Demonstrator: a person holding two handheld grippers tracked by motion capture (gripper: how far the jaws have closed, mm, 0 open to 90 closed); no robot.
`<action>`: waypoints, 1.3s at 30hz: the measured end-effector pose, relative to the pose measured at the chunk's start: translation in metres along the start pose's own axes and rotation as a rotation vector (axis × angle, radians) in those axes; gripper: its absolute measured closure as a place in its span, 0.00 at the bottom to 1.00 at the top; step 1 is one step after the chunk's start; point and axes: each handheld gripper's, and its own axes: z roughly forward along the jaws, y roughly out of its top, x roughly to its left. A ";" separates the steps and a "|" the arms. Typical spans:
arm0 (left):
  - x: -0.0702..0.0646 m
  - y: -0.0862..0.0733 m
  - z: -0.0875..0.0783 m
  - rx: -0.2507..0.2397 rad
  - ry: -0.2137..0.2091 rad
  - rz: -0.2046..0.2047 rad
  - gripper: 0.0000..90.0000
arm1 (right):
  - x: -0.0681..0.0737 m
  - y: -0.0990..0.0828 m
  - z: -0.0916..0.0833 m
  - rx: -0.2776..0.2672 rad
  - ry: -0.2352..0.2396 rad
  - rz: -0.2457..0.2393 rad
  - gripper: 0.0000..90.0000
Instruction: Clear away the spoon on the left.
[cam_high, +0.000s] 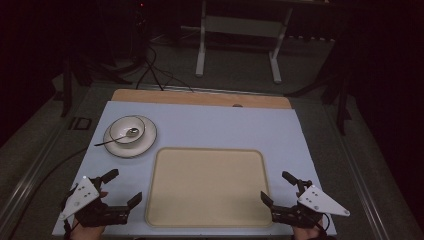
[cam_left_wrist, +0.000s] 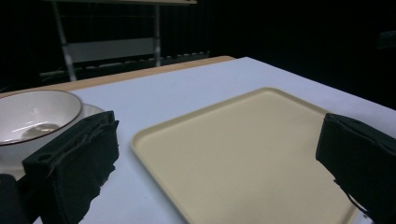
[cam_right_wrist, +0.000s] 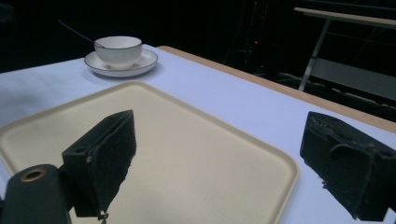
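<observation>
- Left claw (cam_high: 123, 187): jaws apart, nothing held, parked at the near edge of the surface (cam_high: 215, 125), likely at rest.
- Right claw (cam_high: 278, 187): likewise apart and empty.
- Tray (cam_high: 207, 187) lies between both claws (bare, ready for loading).
- Bowl (cam_high: 127, 129) with spoon (cam_high: 119, 137) sits on a plate (cam_high: 145, 142), ahead of the left claw.

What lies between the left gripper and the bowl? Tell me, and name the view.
Nothing but bare tabletop. In the high view, the left gripper sits open at the near edge, the bowl with its spoon rests on a plate farther back.
</observation>
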 end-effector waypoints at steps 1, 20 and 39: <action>-0.001 0.000 0.001 0.005 -0.005 0.003 0.00 | 0.000 0.000 0.000 0.000 0.000 0.000 0.12; -0.046 0.047 0.002 0.051 -0.235 0.139 0.00 | 0.012 0.003 -0.003 -0.007 0.026 -0.041 0.12; 0.013 0.098 0.007 0.024 -0.040 0.103 0.05 | 0.016 0.005 -0.003 -0.010 0.033 -0.057 0.12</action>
